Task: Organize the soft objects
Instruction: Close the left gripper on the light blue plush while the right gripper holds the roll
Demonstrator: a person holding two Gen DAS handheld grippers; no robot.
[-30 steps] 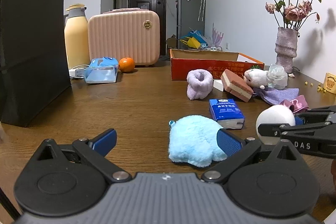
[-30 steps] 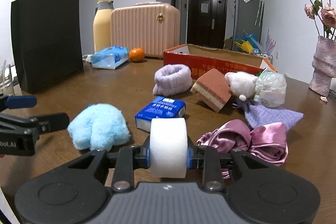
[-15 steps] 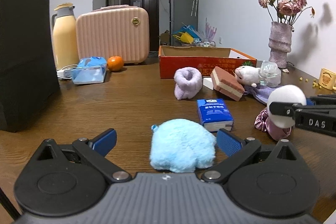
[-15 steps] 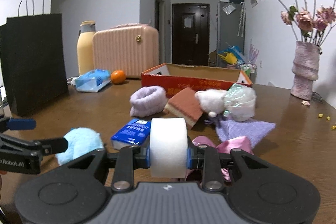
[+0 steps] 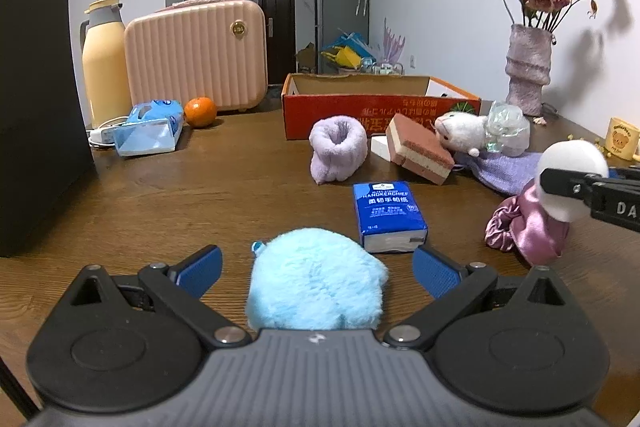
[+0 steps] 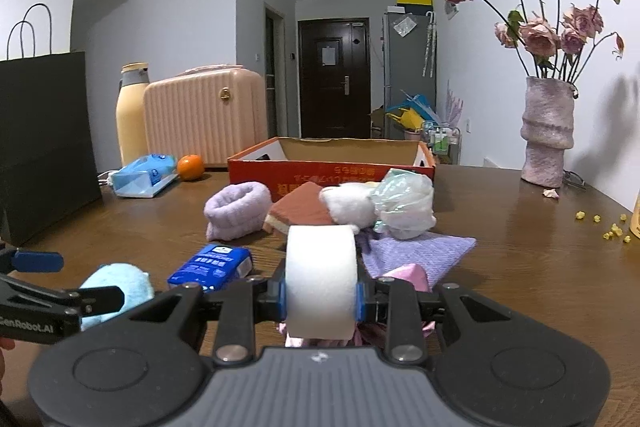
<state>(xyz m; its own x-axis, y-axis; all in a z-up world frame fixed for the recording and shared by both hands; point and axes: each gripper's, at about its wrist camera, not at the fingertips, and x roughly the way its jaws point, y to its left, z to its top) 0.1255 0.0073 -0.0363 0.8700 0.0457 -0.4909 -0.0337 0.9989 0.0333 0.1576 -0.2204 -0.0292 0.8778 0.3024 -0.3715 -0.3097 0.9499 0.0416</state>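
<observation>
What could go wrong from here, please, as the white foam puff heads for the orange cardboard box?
1. The white foam puff, squeezed only at its sides in the right gripper, might slip out.
2. The orange cardboard box stands behind the white plush toy and crinkly plastic bag; a low pass could knock them.
3. The open left gripper straddles the fluffy light-blue pouch and may nudge it.

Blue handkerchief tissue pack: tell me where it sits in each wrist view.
Left wrist view: blue handkerchief tissue pack lies just right of centre, beyond the fluffy light-blue plush.
Right wrist view: it lies lower left, beside the same plush.
Shared landmark: the red cardboard box behind it.
</observation>
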